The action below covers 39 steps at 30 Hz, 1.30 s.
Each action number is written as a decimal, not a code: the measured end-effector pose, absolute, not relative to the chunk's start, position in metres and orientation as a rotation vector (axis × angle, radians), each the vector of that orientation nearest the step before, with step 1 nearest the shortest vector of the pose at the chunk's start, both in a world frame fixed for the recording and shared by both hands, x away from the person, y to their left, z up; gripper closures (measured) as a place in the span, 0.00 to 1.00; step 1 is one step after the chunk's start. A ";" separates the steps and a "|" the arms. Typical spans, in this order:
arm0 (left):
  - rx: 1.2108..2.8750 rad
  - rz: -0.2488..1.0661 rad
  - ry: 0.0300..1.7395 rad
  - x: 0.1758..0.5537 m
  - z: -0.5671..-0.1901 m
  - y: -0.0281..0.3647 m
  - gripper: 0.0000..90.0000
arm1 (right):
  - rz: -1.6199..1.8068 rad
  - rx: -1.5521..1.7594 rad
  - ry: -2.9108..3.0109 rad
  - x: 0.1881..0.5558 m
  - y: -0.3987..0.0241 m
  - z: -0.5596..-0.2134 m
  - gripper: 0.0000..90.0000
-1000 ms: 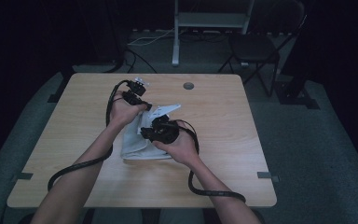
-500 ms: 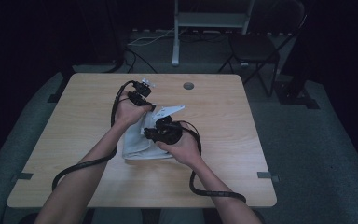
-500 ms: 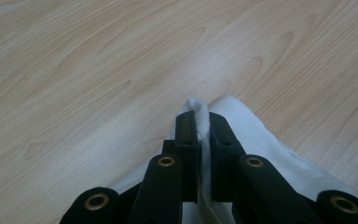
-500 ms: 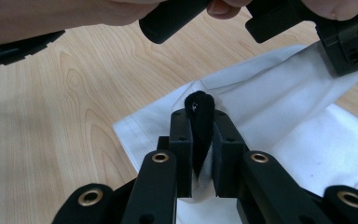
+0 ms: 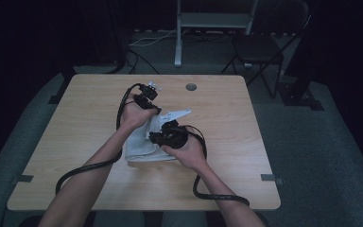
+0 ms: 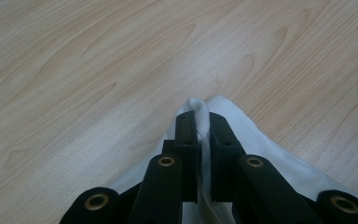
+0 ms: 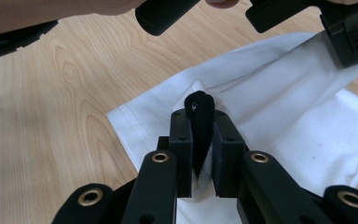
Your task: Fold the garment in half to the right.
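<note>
1. Looking down from the high view, a white cloth [image 5: 144, 142] lies near the middle of a wooden table [image 5: 75, 123], partly folded, with both of the person's hands over it.
2. From that view, the left gripper [image 5: 152, 109] sits at the cloth's far edge, and the right gripper [image 5: 163, 137] sits just beside it, nearer the person; the 2 are close together but their jaws are too small there to read.
3. Each gripper's black cable [image 5: 90, 165] trails back along a forearm toward the table's near edge.
4. Closer in, the left gripper view shows the left gripper [image 6: 201, 122] with its 2 jaws pinched narrow on a raised fold of the white cloth [image 6: 261, 149]; the fabric peaks between and just past the tips, with bare table [image 6: 98, 70] beyond.
5. By contrast, the right gripper view shows the right gripper [image 7: 200, 119] closed on a bunched piece of the white cloth [image 7: 279, 112], and a dark strip stands up between the jaws.
6. That same view takes in the cloth's hemmed corner lying flat on the table [image 7: 51, 140] at left, and the other gripper's black body at the upper right, above a lifted span of cloth.
</note>
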State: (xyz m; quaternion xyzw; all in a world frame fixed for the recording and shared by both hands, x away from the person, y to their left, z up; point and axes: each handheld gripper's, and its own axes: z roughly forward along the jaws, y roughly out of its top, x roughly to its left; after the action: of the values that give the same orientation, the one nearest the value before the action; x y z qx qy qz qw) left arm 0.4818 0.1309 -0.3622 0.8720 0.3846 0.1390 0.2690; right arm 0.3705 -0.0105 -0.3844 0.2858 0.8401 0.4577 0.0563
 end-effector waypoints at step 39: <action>2.405 0.408 0.998 0.480 -0.375 0.111 0.94 | 1.419 0.943 2.528 0.369 -0.018 -0.402 0.90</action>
State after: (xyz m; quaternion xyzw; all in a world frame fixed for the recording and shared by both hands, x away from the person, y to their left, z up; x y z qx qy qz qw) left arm 0.4796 0.1112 -0.3748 0.8834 0.3666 0.1500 0.2505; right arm 0.3687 -0.0180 -0.4024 0.3089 0.8284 0.4650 0.0465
